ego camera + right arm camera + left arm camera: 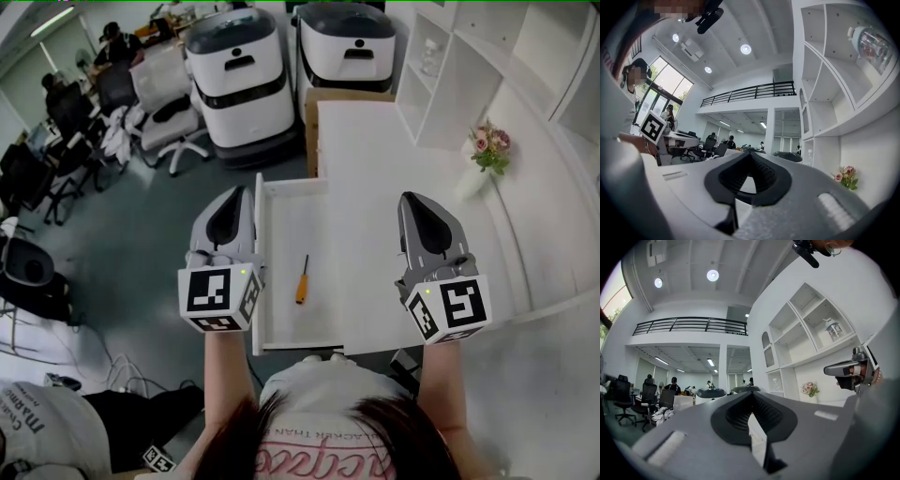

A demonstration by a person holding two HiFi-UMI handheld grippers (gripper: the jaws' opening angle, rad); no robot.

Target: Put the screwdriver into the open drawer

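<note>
A screwdriver [301, 279] with an orange handle lies inside the open white drawer [281, 211], handle toward me, shaft pointing away. The drawer is pulled out from the left side of a white desk [394, 169]. My left gripper [232, 199] hovers over the drawer's left rim, shut and holding nothing. My right gripper [412, 201] hangs over the desk top to the right of the drawer, also shut and holding nothing. Both point roughly level, away from me. In the left gripper view the left gripper [751, 398] shows only its own jaws and the room; the right gripper [751, 154] looks the same in its view.
A white vase with pink flowers [487, 155] stands on the desk's far right, near white shelves [441, 66]. Two white and black machines [239, 75] and a cardboard box [314, 122] stand beyond the desk. Office chairs [169, 112] and seated people fill the far left.
</note>
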